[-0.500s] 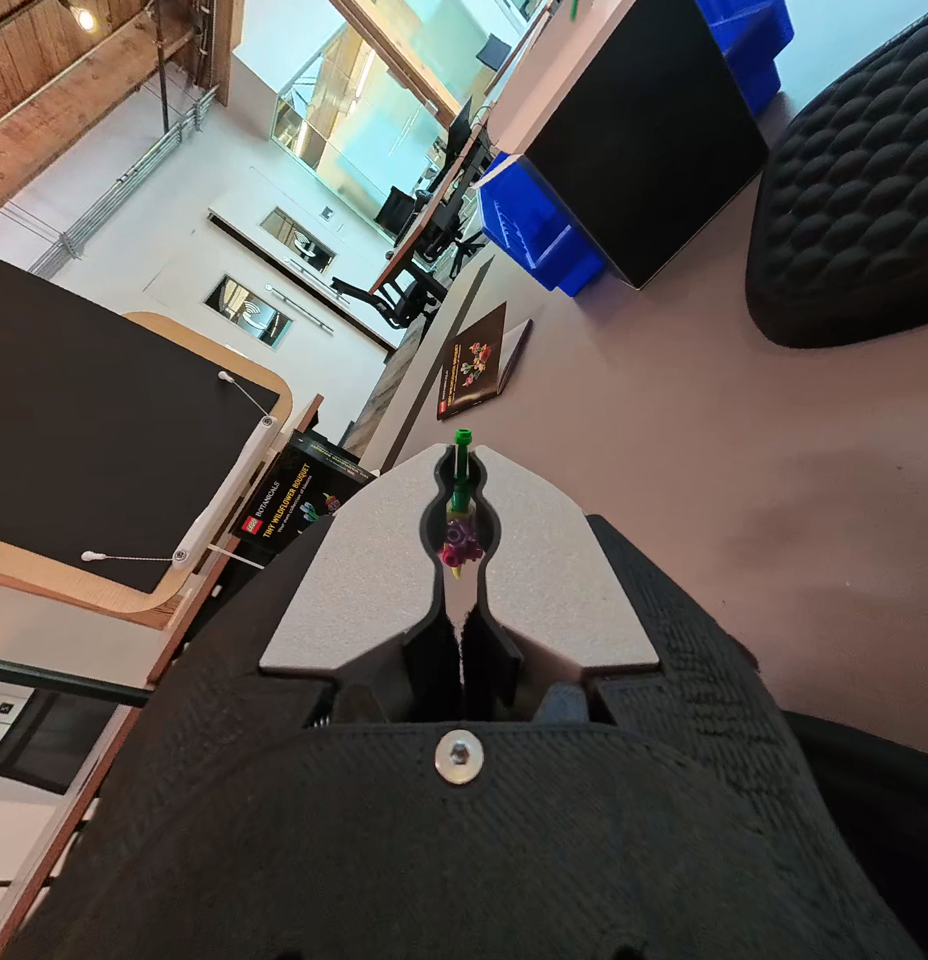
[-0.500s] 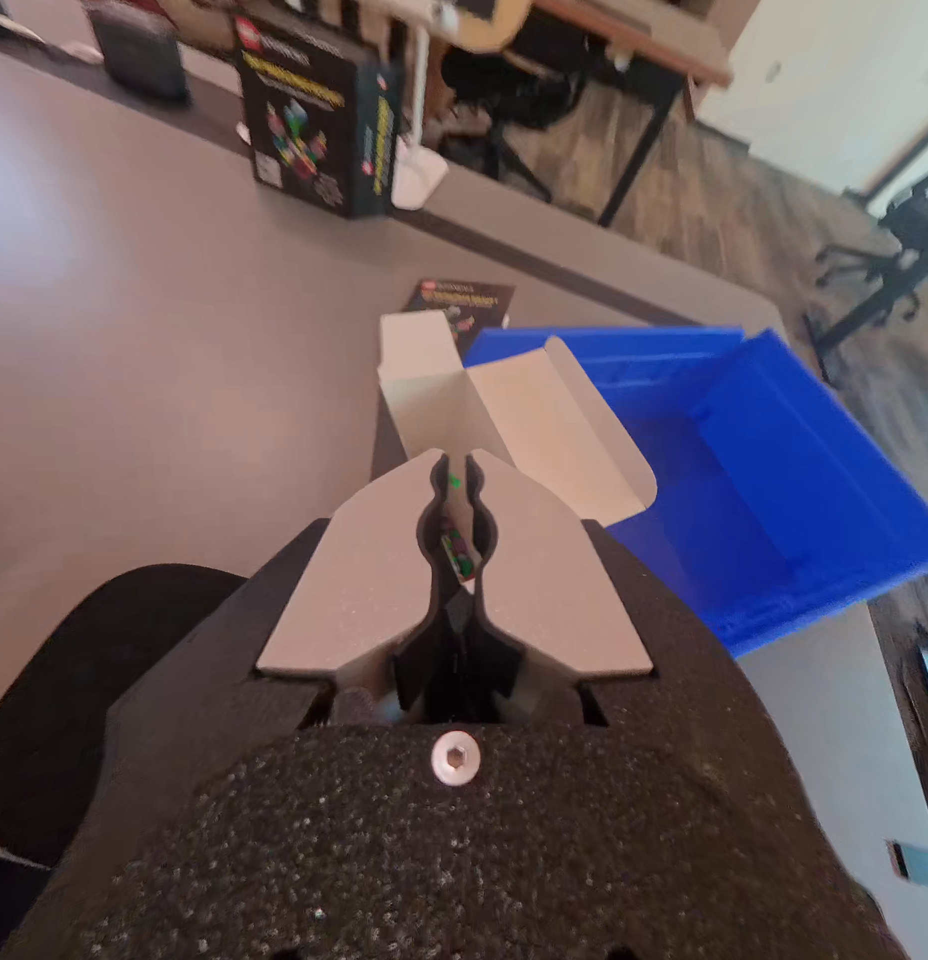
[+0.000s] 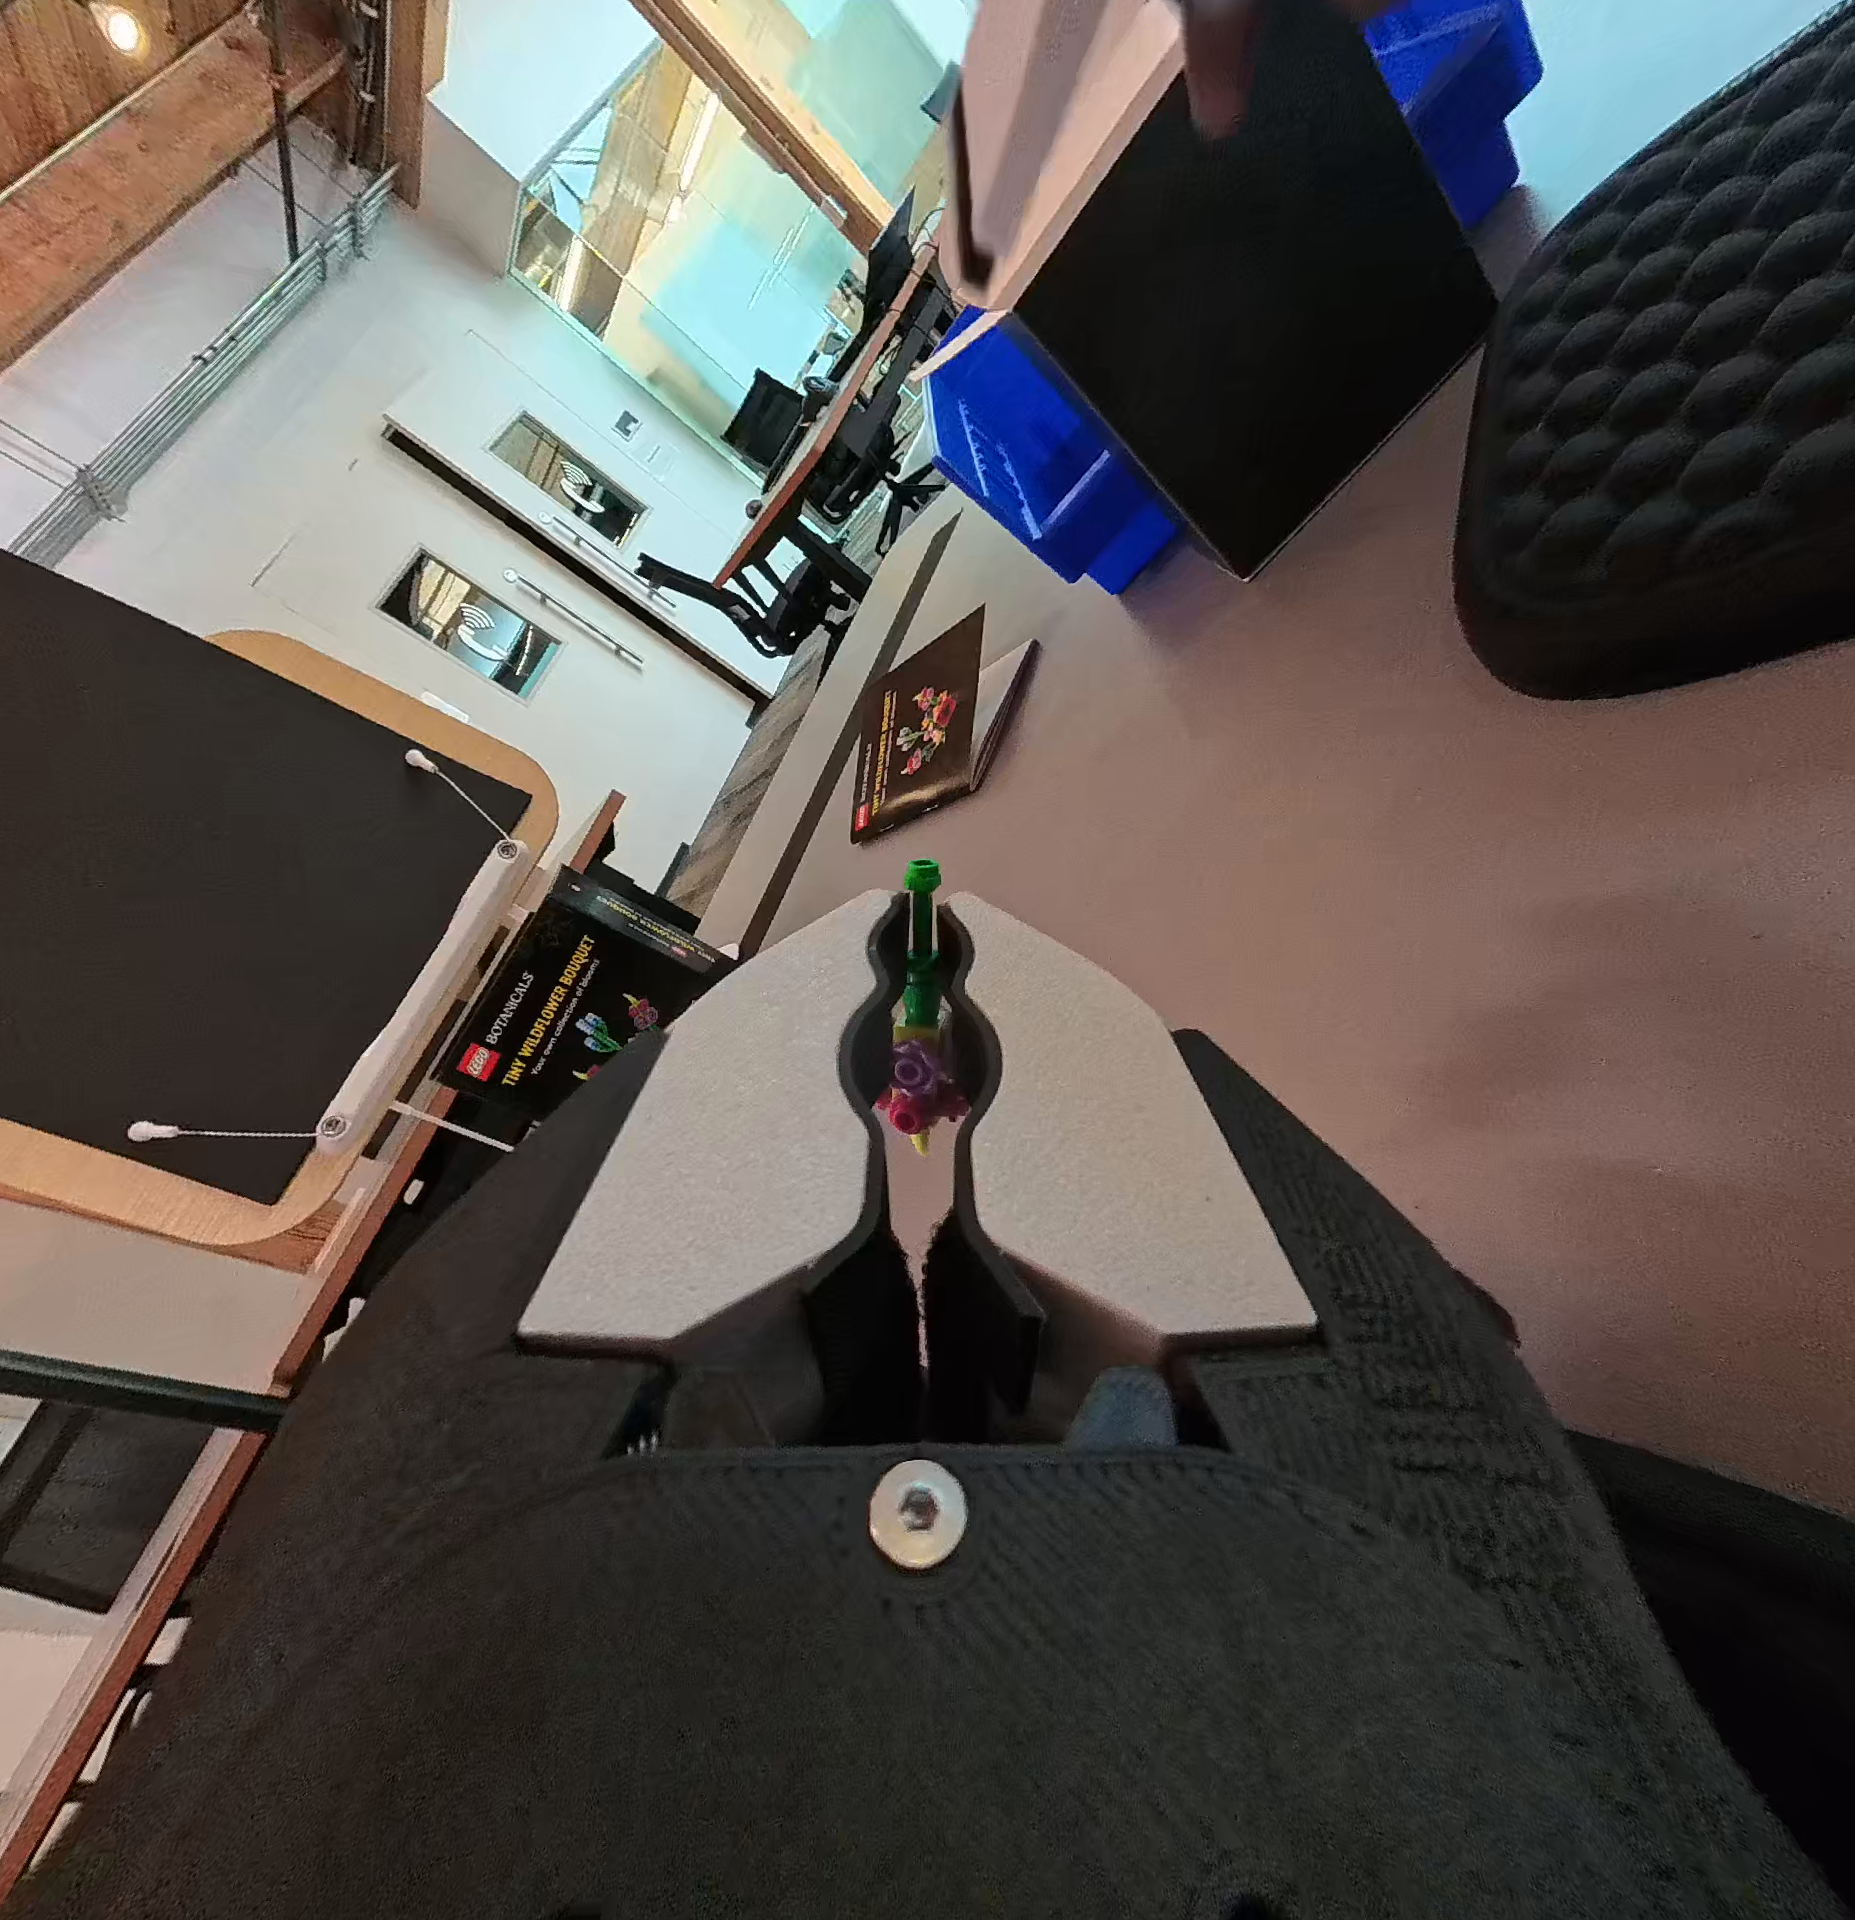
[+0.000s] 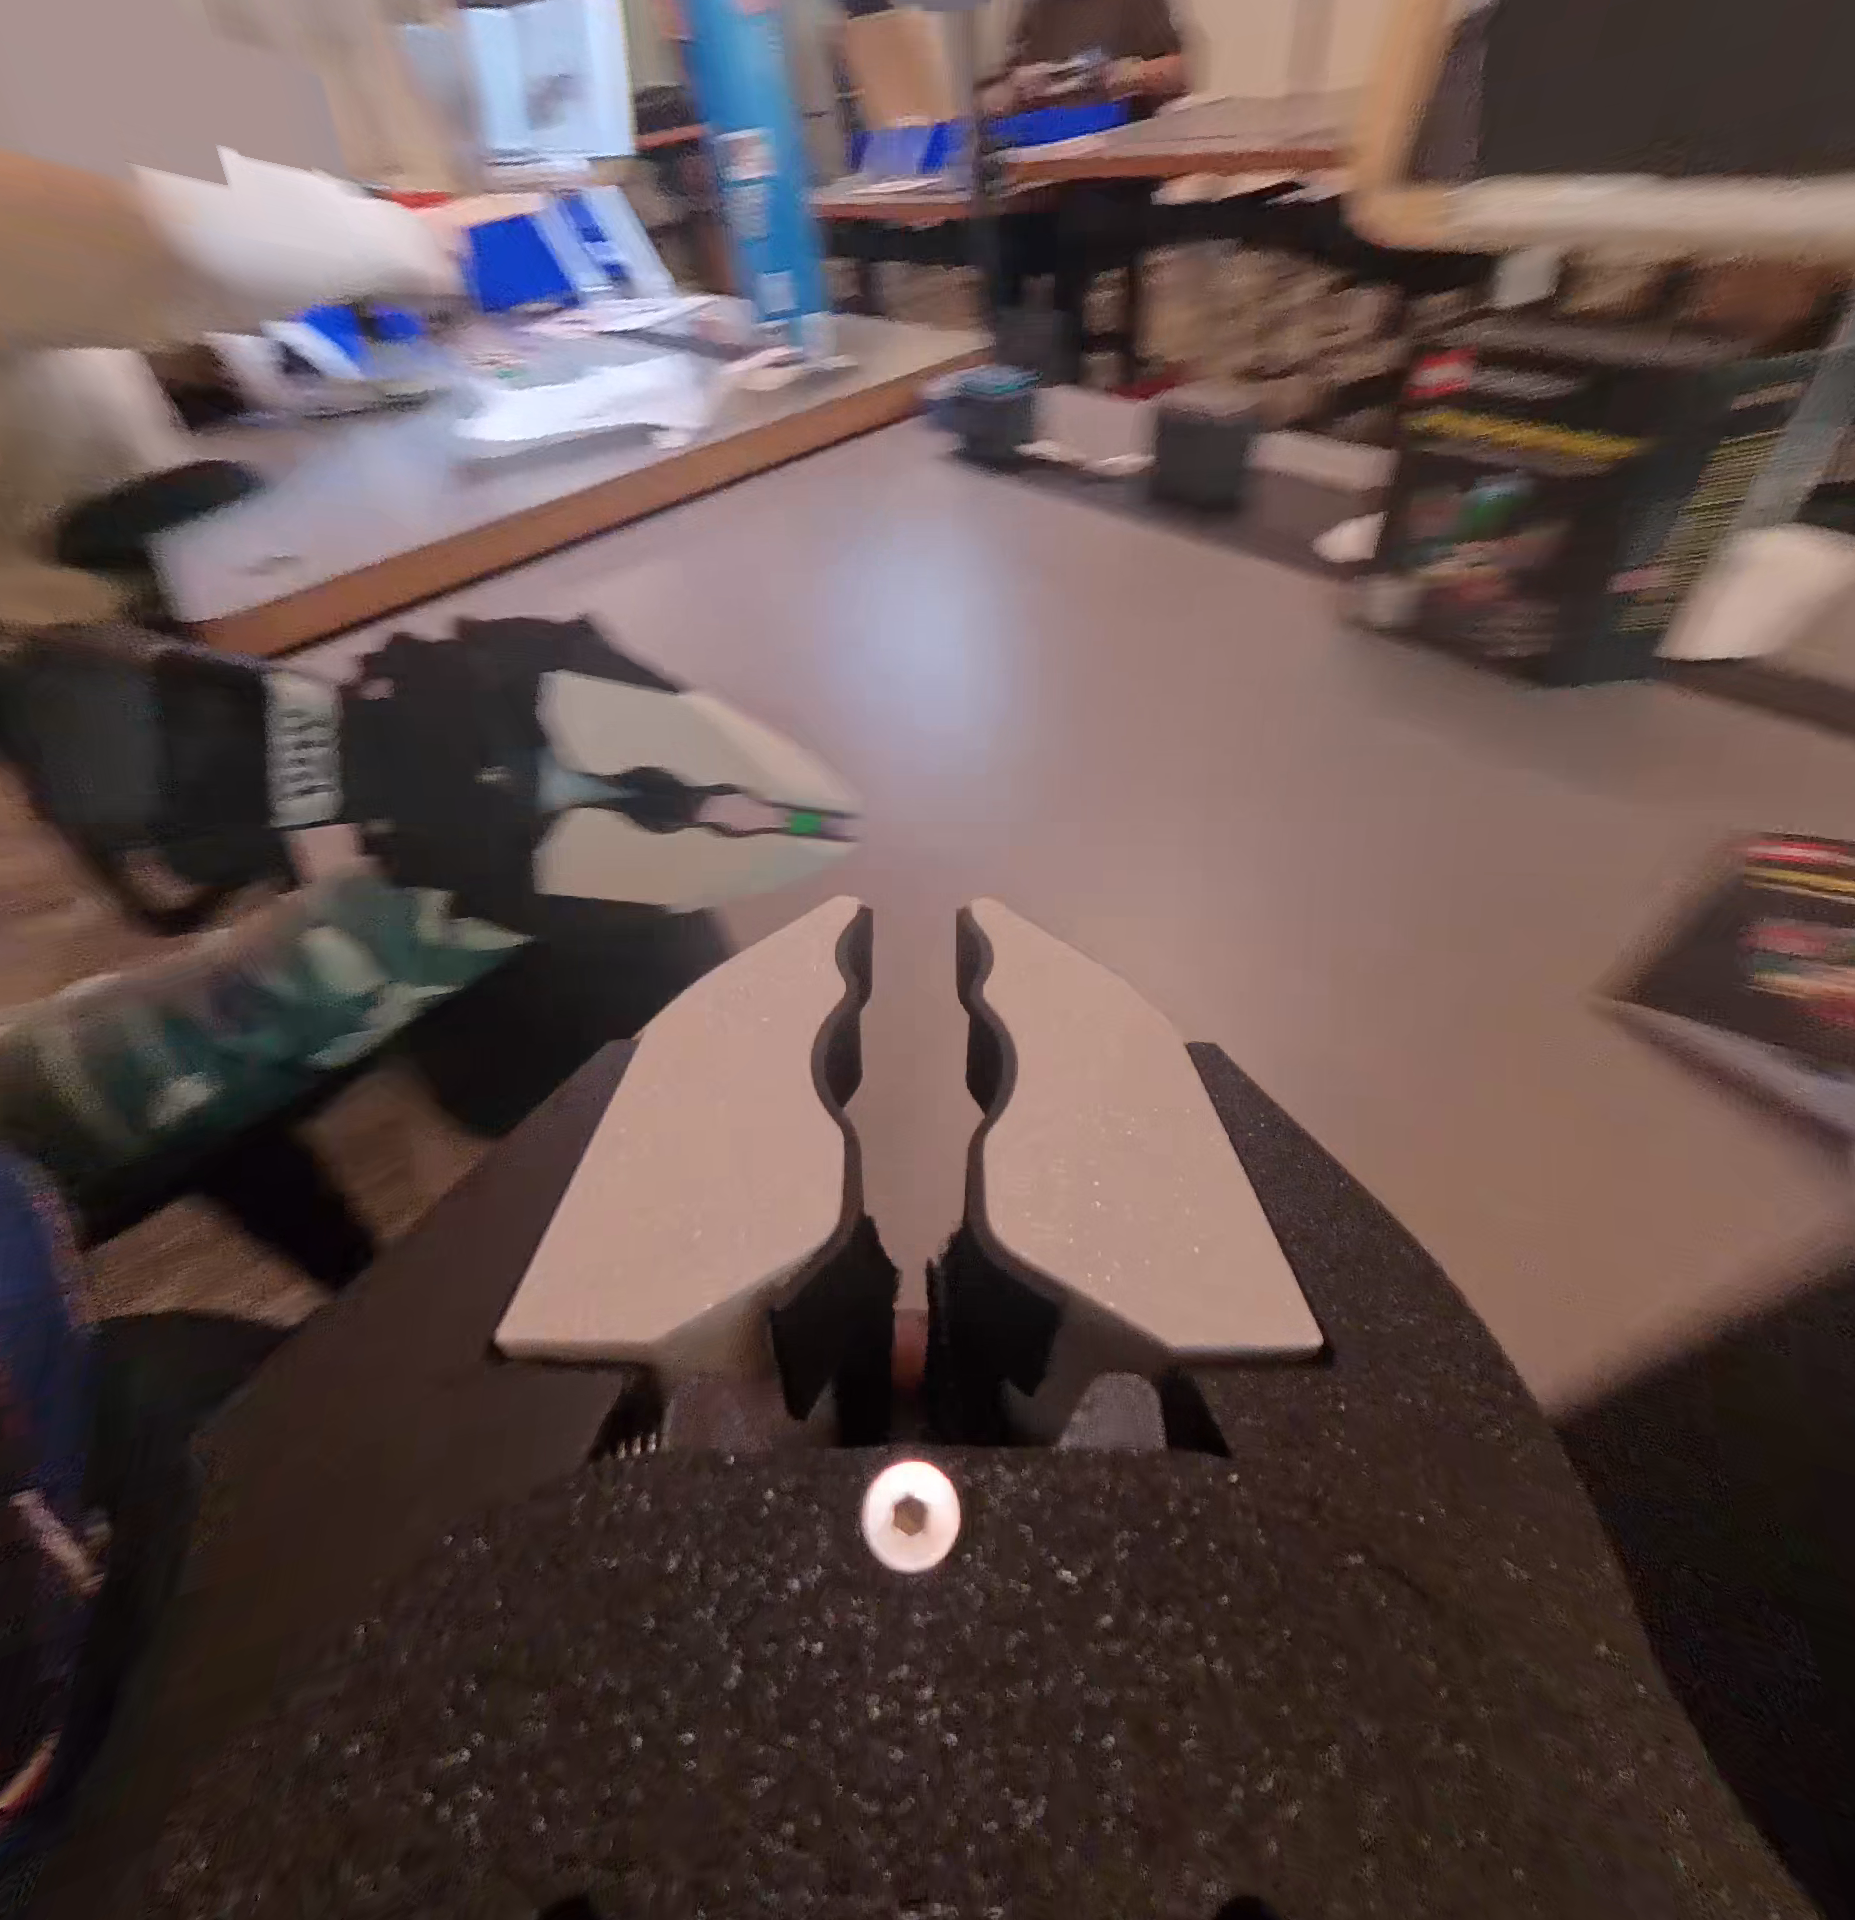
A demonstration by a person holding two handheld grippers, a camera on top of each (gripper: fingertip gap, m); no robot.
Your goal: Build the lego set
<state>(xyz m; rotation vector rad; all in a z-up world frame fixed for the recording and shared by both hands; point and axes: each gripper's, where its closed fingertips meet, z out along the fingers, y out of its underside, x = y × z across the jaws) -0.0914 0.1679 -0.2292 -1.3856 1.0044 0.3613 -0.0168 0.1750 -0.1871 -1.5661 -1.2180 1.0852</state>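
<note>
Flower stem [image 3: 919, 997] in L gripper [image 3: 920, 914] (clamped)

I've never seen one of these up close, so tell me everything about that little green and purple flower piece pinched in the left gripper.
The flower stem is a small plastic build: a thin green rod with a knobbed tip poking past the fingertips, and a purple and magenta blossom with a yellow-green point at the near end. The left gripper is shut on it, holding it lengthwise in the notches between the grey fingers, above the table.
</note>
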